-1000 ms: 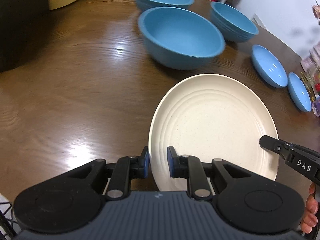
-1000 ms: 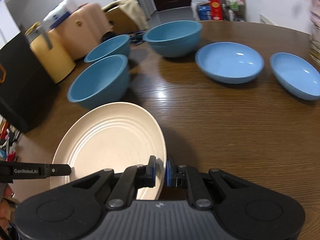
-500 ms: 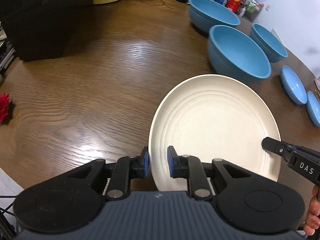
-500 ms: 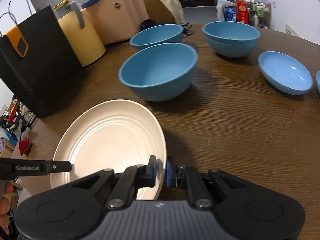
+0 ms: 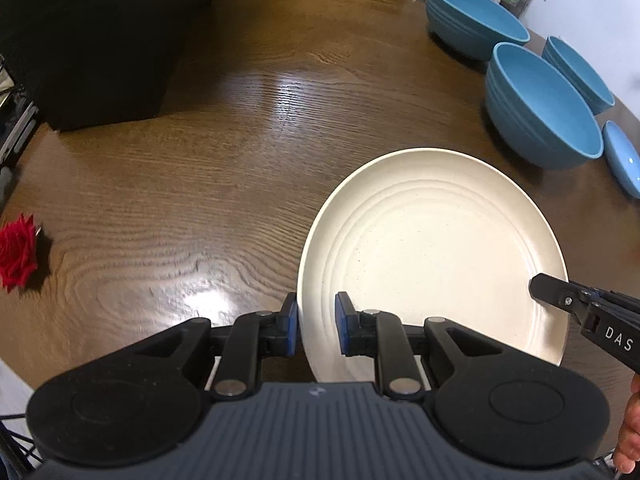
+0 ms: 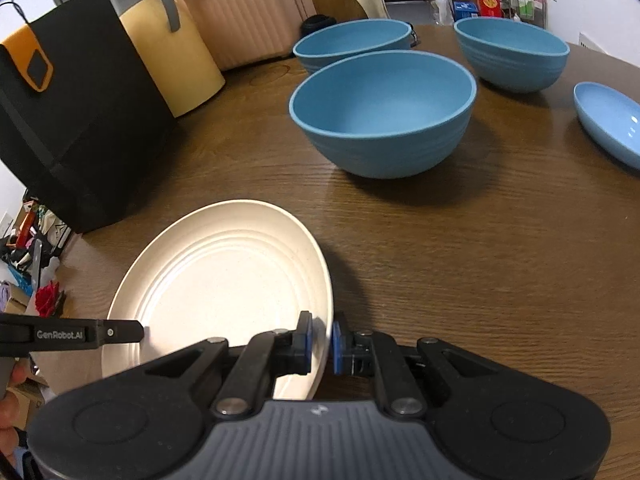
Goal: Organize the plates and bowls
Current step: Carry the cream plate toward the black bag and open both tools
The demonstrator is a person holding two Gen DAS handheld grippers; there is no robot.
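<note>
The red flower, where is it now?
In the left wrist view the red flower lies at the far left edge of the brown wooden table, well left of the cream round plate.

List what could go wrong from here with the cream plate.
1. The cream plate is pinched only at its rim by the left hand-held gripper and the right hand-held gripper; uneven motion could let it slip or tilt.
2. The nearest blue bowl stands close; a swing could knock it.
</note>
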